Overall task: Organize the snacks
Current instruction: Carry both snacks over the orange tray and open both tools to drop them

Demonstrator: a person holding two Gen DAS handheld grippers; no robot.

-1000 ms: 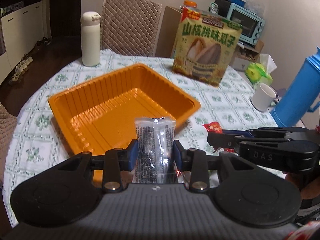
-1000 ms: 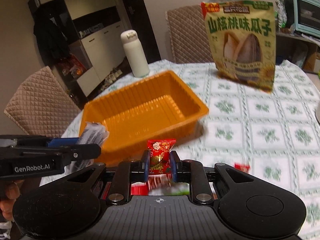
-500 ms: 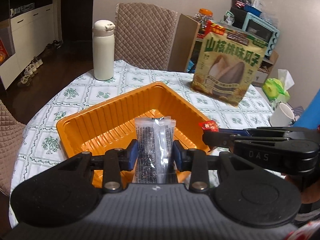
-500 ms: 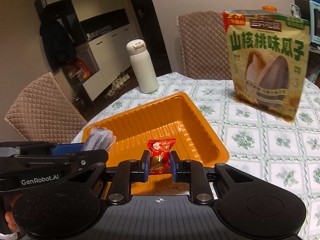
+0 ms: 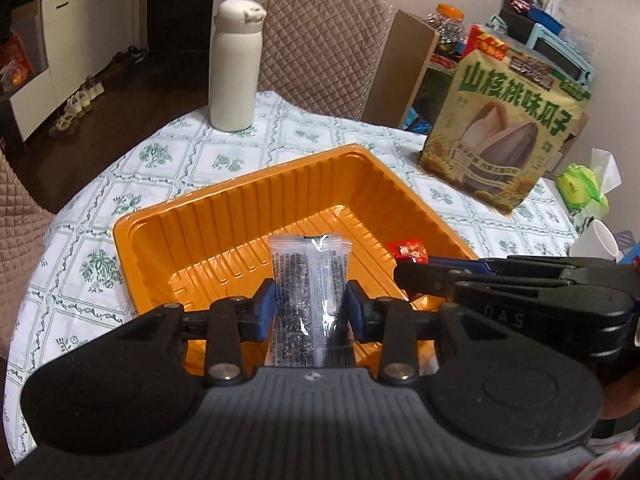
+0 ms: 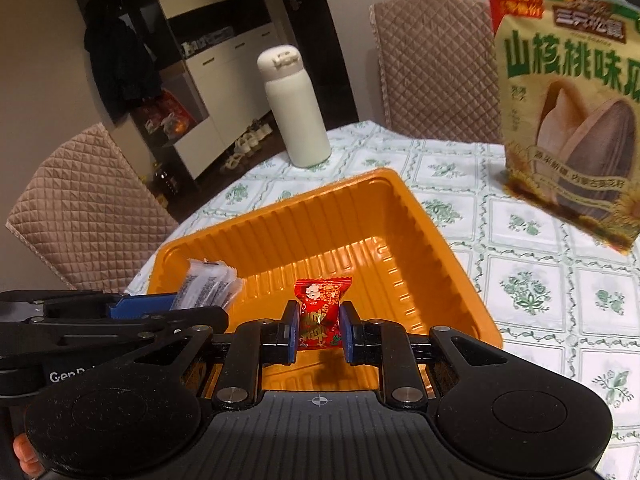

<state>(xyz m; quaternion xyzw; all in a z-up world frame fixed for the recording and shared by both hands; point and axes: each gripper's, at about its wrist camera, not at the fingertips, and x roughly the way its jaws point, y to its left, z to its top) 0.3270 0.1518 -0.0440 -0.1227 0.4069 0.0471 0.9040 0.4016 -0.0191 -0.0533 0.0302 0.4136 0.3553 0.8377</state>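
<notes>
Left wrist view: the left gripper (image 5: 310, 306) pinches an upright clear sachet of dark seeds (image 5: 308, 280), poised over the orange plastic tray (image 5: 168, 224) just ahead, likely for release. Beside it, the right gripper (image 6: 318, 330) clamps 1 red candy packet (image 6: 320, 312) above the same tray, sunflower seed bag (image 6: 568, 120) beyond.

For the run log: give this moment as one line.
left gripper: shut on clear black-speckled packet | right gripper: shut on red candy | both held above orange tray | tray holds nothing
</notes>
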